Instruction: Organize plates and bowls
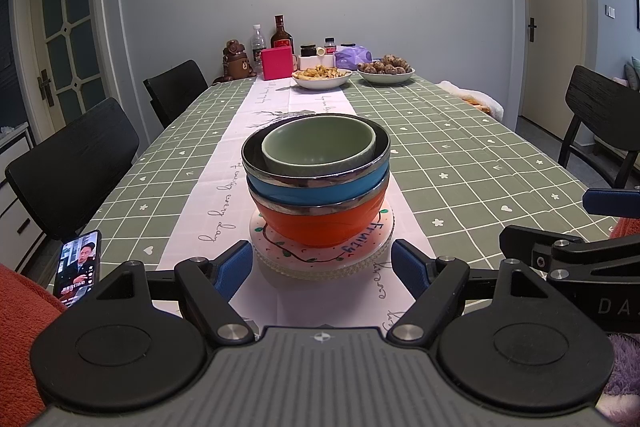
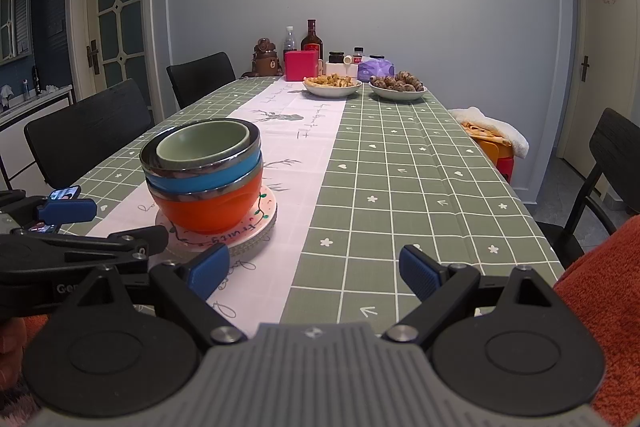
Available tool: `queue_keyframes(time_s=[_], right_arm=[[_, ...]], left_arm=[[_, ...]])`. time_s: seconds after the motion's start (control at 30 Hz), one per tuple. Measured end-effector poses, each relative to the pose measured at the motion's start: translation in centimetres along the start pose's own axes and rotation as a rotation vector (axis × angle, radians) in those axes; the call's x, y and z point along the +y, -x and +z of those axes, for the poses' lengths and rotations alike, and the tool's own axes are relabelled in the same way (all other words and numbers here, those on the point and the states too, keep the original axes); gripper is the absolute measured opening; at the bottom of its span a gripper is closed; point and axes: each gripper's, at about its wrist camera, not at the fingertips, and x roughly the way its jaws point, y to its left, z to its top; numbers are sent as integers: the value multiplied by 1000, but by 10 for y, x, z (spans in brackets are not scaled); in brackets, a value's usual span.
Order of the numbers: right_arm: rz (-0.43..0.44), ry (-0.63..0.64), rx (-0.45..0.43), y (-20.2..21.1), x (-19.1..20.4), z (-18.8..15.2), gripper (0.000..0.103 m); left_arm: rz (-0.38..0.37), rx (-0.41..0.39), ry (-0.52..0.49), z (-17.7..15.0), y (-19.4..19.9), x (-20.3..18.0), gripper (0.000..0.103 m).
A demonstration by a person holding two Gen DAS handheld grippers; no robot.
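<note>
The left hand-held gripper (image 1: 322,269) tilts gently downward, its blue-padded jaws spread wide with nothing clamped between them. Just to its right, the right hand-held gripper (image 2: 314,271) tilts likewise, jaws equally wide and empty. Orange-red sleeves (image 2: 600,307) flank both.

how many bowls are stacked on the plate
3. The orange bowl sits at the bottom on the plate, the blue bowl is nested in it, and the green bowl is on top. A thinner one hidden inside is possible.

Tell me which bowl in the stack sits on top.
The green bowl: it nests inside the blue bowl, which sits in the orange bowl on the plate. It alone lacks a metal rim.
</note>
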Motion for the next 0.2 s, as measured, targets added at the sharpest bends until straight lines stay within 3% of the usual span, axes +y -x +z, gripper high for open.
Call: queue_keyframes(time_s=[0.2], right_arm=[[0,0,1,0,0,0,90]], left_arm=[[-2,-7,-2,2,0,-1,92]])
